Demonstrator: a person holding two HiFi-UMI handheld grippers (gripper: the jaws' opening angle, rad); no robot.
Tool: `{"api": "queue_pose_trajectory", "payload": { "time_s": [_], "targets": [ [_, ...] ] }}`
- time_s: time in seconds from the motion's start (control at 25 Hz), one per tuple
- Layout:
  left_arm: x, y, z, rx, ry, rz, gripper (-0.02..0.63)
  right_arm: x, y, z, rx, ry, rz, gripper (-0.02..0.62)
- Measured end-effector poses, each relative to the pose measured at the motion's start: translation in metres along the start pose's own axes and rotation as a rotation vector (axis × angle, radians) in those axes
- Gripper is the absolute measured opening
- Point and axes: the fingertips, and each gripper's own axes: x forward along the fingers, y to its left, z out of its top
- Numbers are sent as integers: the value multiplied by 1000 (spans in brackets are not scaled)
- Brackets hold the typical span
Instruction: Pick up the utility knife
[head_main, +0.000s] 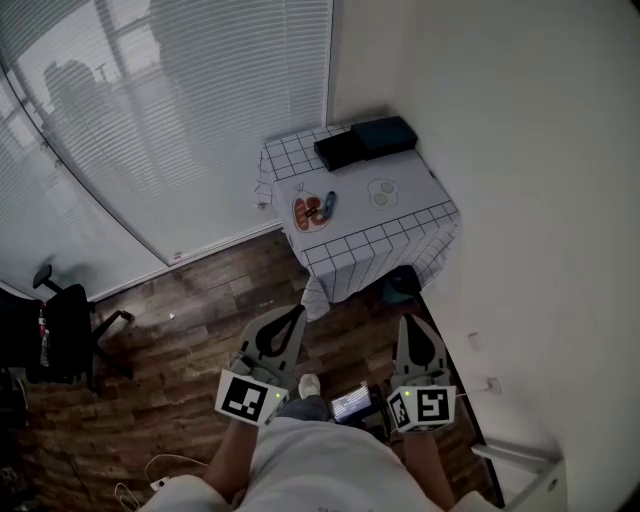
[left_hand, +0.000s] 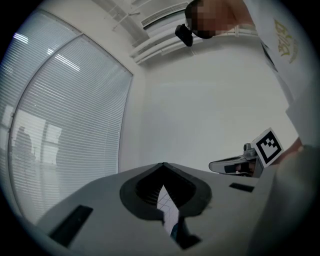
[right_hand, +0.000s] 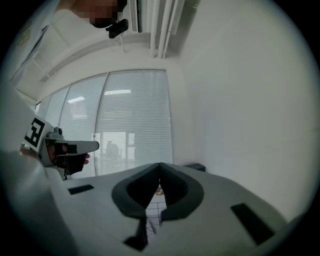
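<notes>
A small table under a checked cloth (head_main: 385, 235) stands in the corner, well ahead of me. On it lies a slim blue and dark thing (head_main: 329, 204), seemingly the utility knife, beside a round plate with red-orange contents (head_main: 310, 212). My left gripper (head_main: 294, 314) and right gripper (head_main: 414, 322) are held level over the floor, short of the table, both shut and empty. In the left gripper view the jaws (left_hand: 163, 165) meet at the tip, with checked cloth (left_hand: 167, 207) showing through the gap. The right gripper's jaws (right_hand: 160, 164) also meet.
Two black boxes (head_main: 365, 142) and a white round dish (head_main: 381, 192) sit on the table. Window blinds (head_main: 150, 100) run along the left and a white wall (head_main: 530, 180) along the right. A black office chair (head_main: 65, 335) and cables (head_main: 165, 468) are on the wooden floor (head_main: 180, 340).
</notes>
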Motion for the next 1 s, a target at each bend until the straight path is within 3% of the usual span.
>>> {"api": "queue_pose_trajectory", "payload": {
  "time_s": [0.56, 1.0],
  "targets": [
    [51, 51, -4, -16, -7, 46, 6, 66, -12, -4, -2, 19, 17, 6],
    [123, 98, -16, -31, 18, 129, 6, 157, -38, -5, 16, 43, 125, 6]
  ]
}}
